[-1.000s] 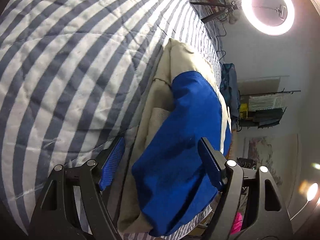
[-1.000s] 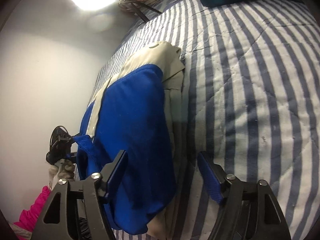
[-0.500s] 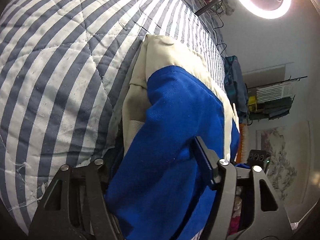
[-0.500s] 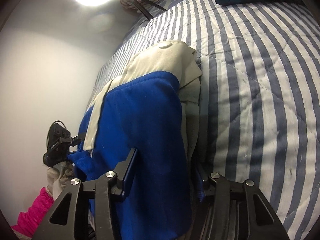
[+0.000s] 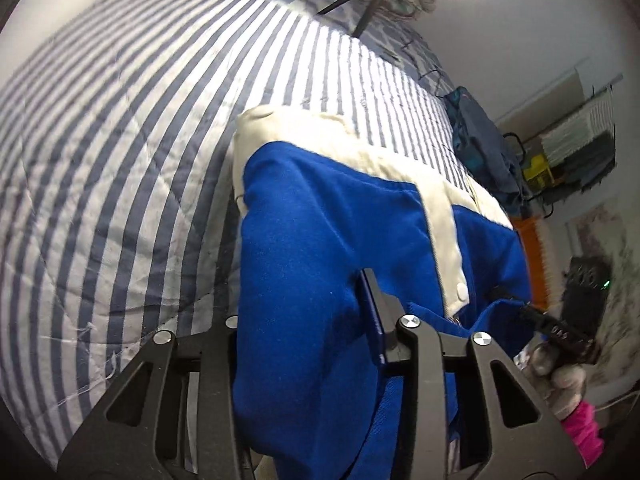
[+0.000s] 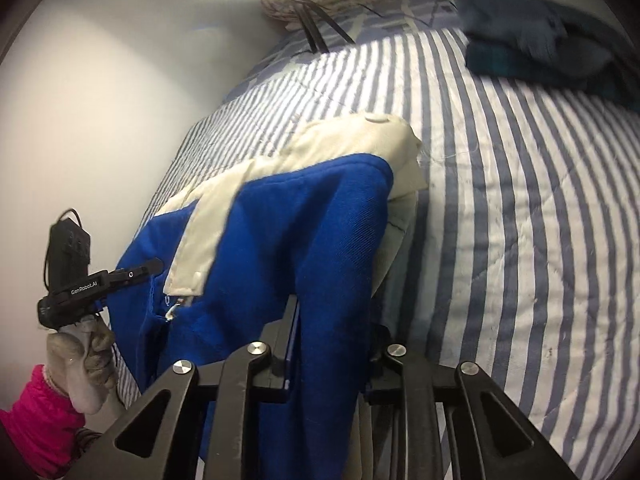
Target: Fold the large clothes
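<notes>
So we've got the blue and cream jacket lying along the edge of the bed, on the striped quilt, and we're grabbing it at the near end with both sets of tongs. The left tongs are closing with a thick bunch of blue fabric between them, and the cloth already looks squeezed by the pads; same story on the right tongs, jaws closing on a narrower bunch of the blue cloth. In the right wrist view you can see the other tool held by a gloved hand in a pink sleeve, off to the side at the far corner of the hem, so the two grips sit well apart across the garment's width. That spacing makes sense to us: holding both near corners keeps the edge straight when the near half gets carried toward the cream collar end. The cream placket with its snaps runs up the middle, and the front looks closed, so it should fold as one flat panel. Our guess is the fold is only starting, since the far end is flat on the quilt. One worry is the thick fabric slipping out if the pinch is shallow. There's a dark pile of clothes further up the bed, well clear.
</notes>
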`<state>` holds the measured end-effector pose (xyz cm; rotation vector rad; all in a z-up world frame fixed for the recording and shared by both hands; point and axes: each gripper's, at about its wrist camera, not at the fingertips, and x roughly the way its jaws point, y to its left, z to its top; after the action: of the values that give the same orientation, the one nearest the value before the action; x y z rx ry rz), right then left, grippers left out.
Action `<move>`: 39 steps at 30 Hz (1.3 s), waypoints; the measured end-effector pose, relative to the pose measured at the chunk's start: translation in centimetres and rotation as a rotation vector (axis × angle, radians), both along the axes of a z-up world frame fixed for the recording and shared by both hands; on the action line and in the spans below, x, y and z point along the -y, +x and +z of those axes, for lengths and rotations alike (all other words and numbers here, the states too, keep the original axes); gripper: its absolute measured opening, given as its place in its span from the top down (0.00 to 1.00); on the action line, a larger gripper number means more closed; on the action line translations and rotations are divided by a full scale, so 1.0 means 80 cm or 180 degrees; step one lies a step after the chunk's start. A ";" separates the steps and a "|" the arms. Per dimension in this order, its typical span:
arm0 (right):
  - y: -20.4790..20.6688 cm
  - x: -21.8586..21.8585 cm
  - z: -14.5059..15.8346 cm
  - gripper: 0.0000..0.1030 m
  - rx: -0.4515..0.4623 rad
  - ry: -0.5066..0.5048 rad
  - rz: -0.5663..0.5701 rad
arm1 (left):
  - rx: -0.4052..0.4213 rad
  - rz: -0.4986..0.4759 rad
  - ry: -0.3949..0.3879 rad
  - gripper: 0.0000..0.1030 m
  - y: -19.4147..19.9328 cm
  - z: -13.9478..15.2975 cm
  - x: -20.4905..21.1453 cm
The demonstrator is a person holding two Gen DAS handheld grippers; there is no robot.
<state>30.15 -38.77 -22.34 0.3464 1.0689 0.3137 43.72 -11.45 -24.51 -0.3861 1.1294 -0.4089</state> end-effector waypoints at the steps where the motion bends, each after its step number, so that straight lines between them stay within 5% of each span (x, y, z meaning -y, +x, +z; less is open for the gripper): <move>1: -0.001 -0.003 0.004 0.79 0.0037 -0.0030 0.0034 | 0.0043 -0.0032 0.0039 0.67 -0.002 0.004 0.007; 6: -0.004 -0.009 0.006 0.79 0.0056 -0.0139 0.0059 | 0.0105 -0.0048 0.0114 0.68 -0.001 0.005 0.020; 16: -0.028 -0.030 0.050 0.81 0.0343 -0.0539 0.0247 | 0.0667 -0.0322 0.0369 0.77 -0.035 0.060 0.060; 30: -0.091 -0.002 0.110 0.82 0.0601 -0.0840 0.0139 | 0.1016 -0.0709 0.0303 0.79 -0.085 0.104 0.122; 39: -0.103 0.048 0.128 0.82 0.0741 -0.0913 -0.0098 | 0.1135 -0.0899 0.0215 0.79 -0.073 0.123 0.180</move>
<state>21.94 -42.59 -12.09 0.0667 0.8638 0.1649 37.86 -25.88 -14.68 -0.0860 0.8463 -0.6579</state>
